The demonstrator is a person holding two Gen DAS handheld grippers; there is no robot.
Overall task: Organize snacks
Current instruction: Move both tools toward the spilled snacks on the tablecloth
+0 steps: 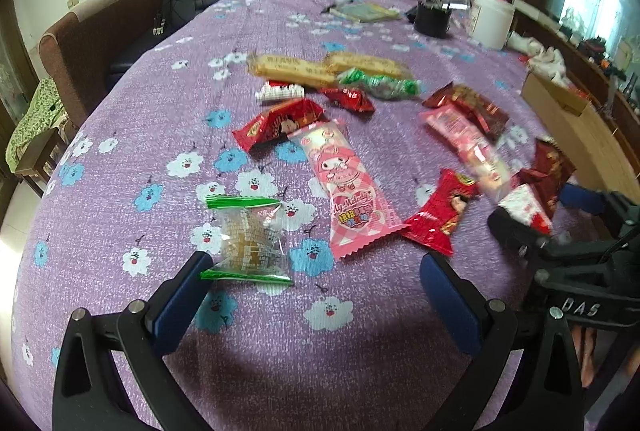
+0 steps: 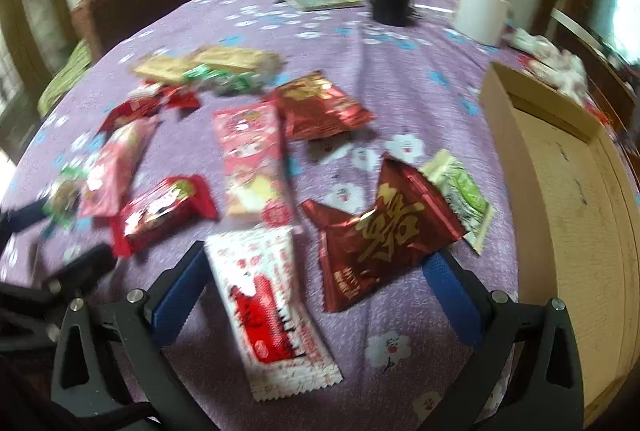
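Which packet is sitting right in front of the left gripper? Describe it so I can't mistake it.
On the purple flowered tablecloth, look at the near edge of the snack pile, by the left gripper. The clear packet there shows brown snack inside; it alone has green strips at both ends.

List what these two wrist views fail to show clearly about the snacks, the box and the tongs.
- Cardboard box: right wrist view, its right side is cut off by the frame edge.
- Pink packet: left wrist view, print lost to motion blur.
- Clear green-edged packet: right wrist view, smeared by blur at the left edge.
- Right tongs: left wrist view, blurred, with snacks lying behind them, so the fingers' spacing is unreadable there.
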